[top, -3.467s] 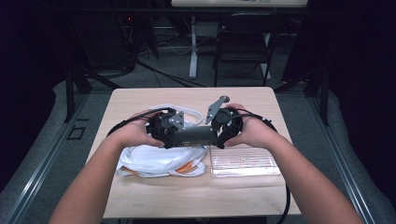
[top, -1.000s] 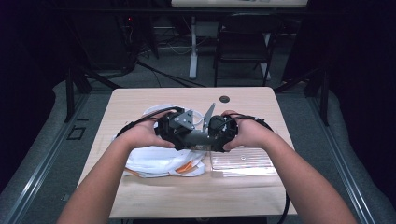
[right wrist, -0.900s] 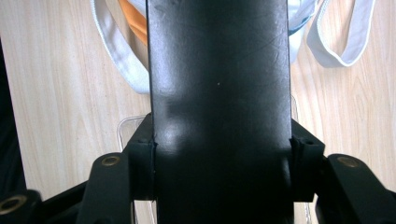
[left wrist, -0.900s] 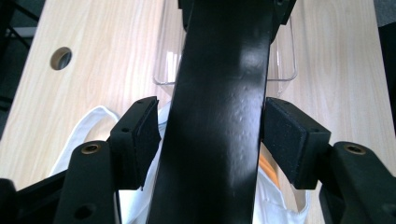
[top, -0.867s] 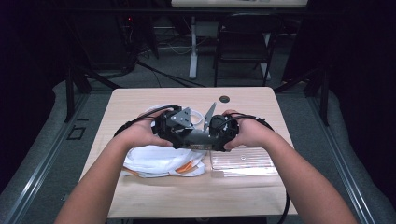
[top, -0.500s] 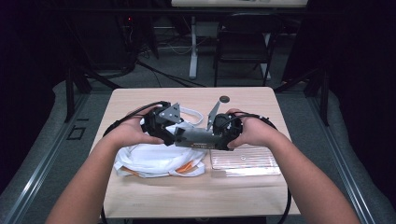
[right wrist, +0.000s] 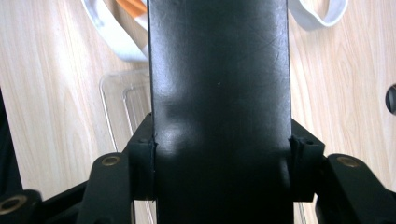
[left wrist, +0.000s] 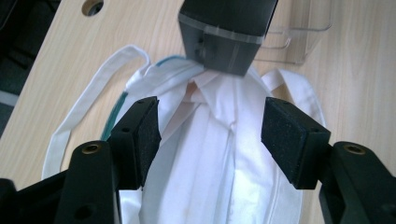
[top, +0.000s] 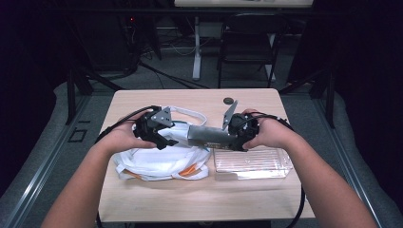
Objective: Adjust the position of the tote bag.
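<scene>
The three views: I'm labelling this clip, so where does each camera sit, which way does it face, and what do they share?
High view: above the person's side, looking forward and down on the table; forearms, both hands.
Left gripper view: along the open left gripper at the white cloth.
Right gripper view: along the right gripper, shut on the dark box.
Shared: box, cloth, clear tray.

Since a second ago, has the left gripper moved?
Yes. The left gripper has slid left, away from the dark box in the right gripper, over the white cloth.
</scene>
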A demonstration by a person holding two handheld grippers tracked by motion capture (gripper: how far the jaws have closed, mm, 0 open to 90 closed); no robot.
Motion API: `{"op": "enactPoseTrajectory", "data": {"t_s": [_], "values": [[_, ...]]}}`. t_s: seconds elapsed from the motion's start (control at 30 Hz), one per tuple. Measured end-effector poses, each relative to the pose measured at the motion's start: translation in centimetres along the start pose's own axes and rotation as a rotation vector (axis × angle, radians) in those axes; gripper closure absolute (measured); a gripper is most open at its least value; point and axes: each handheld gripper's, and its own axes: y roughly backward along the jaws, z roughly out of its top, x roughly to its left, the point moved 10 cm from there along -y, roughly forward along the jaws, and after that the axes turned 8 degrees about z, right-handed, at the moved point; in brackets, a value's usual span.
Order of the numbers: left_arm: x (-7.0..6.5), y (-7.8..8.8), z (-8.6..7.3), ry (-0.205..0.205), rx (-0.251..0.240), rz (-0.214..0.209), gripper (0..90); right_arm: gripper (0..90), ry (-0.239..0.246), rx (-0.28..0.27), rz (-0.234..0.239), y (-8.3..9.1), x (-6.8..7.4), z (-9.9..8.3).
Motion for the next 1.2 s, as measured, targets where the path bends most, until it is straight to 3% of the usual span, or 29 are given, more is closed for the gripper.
{"op": "enactPoseTrajectory", "data": {"t_s": [0.43, 0.67, 0.77, 0.83, 0.97, 1.2], "values": [[0.1, -0.3, -2.4, 0.066, 0.021, 0.010, 37.9, 42.5, -0.030, -0.012, -0.013, 0.5, -0.6, -2.5], [0.3, -0.8, -3.7, 0.109, 0.037, 0.042, 38.8, 42.4, -0.051, -0.013, -0.024, 0.8, -0.9, -4.0], [0.4, -1.0, -4.3, 0.139, 0.052, 0.059, 39.2, 42.5, -0.048, -0.010, -0.031, 0.9, -1.0, -4.3], [0.5, -1.2, -5.0, 0.199, 0.072, 0.085, 39.3, 42.4, -0.056, -0.012, -0.027, 1.1, -0.9, -4.7], [0.4, -1.4, -5.9, 0.269, 0.084, 0.126, 40.0, 42.4, -0.072, -0.013, -0.031, 1.0, -1.0, -5.5], [-0.2, -2.2, -7.5, 0.354, 0.076, 0.144, 40.2, 42.4, -0.091, -0.006, -0.026, 0.5, -1.1, -6.9]]}}
